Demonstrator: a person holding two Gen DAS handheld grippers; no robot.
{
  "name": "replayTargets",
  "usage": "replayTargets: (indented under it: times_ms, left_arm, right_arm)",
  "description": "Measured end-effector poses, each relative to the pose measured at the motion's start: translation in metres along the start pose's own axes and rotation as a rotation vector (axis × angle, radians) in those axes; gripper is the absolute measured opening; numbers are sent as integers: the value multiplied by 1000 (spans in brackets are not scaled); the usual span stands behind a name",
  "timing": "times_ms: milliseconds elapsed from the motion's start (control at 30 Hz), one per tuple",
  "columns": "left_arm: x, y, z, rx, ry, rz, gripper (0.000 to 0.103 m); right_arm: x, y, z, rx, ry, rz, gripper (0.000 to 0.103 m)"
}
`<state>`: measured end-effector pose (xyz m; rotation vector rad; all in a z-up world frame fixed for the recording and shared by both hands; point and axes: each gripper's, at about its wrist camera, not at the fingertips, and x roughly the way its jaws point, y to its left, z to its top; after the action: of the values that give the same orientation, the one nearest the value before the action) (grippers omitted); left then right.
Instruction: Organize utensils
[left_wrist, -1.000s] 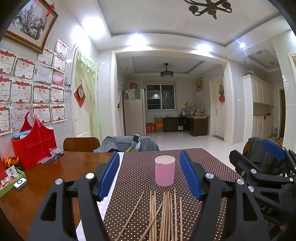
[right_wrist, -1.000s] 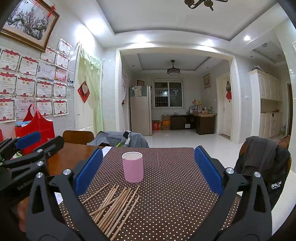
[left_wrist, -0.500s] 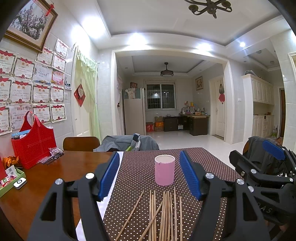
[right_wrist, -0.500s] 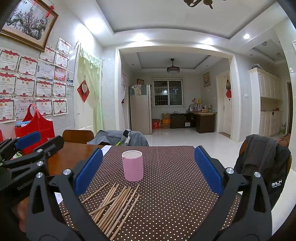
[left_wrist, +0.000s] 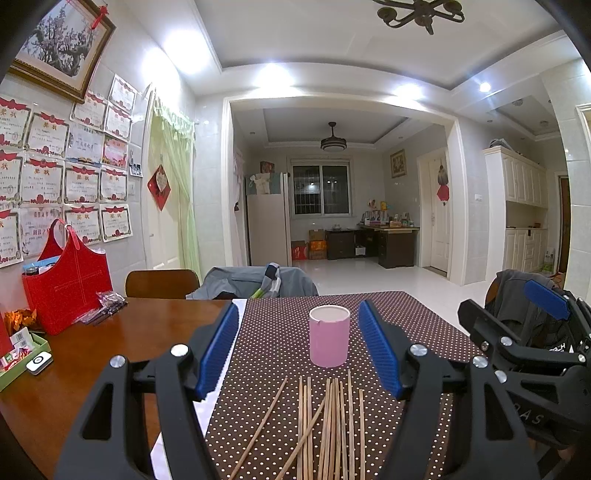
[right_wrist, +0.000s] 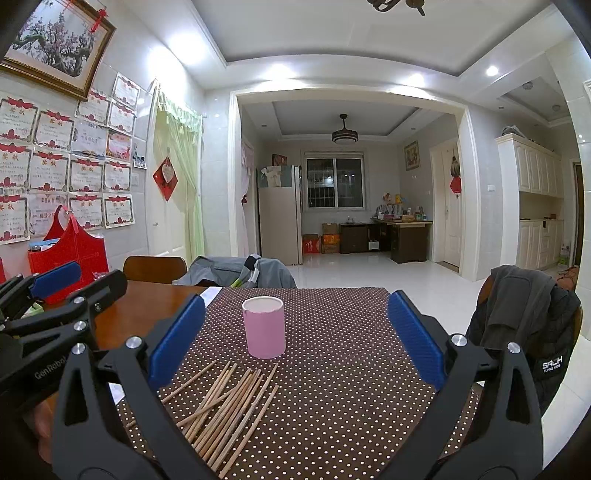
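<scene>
almost nothing is shifting since a second ago: both grippers are still hovering above the near edge of the table, and the chopsticks and cup are lying just as they were. going left to right, the left gripper (left_wrist: 297, 350) is holding its blue pads spread wide with nothing between them. the loose chopsticks (left_wrist: 328, 424) are lying flat in a rough fan on the dotted cloth (left_wrist: 280, 332), just in front of the upright pink cup (left_wrist: 329, 340), none of them in it yet. the right gripper (right_wrist: 295, 339) is also gaping, empty. the step in hand is likely a first pick: it is worth coming down on one outlying stick near its middle, closing squarely across it, then tipping it upright before lowering it into the cup so the cup is not getting knocked over.
</scene>
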<state>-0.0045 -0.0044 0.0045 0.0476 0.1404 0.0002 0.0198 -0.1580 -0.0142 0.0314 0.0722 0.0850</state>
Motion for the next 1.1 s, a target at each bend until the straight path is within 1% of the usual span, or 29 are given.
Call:
replayTargets:
  times_ms: [333,500,667,800,900,1033,1067,1100]
  left_arm:
    - [8,5,-15,-2,18,-4,67]
    - [18,8,-16,-4,32,-8,67]
    - [30,13,-21,-15,77,-27,67]
    - [44,16,-26,-12,129,-33,67]
    - [61,20,-34,-3,191,-41,67]
    - [92,28,-47,-6,335,-78,67]
    - [107,33,-53,-8,415,-89,67]
    - [119,37,-59,-12,476,-101,67]
  right_arm:
    - [5,6,1,5,29,-12,97]
    - [9,10,2,6,44,-17,97]
    - [16,13,-1,-3,75,-30,97]
    - [31,15,-6,6,145,-25,97]
    - [47,17,-14,16,230,-12,97]
    - [79,16,-34,30,405,-31,97]
    - [86,15,-40,36,445,-30,97]
    - [92,13,-44,40,475,-29,97]
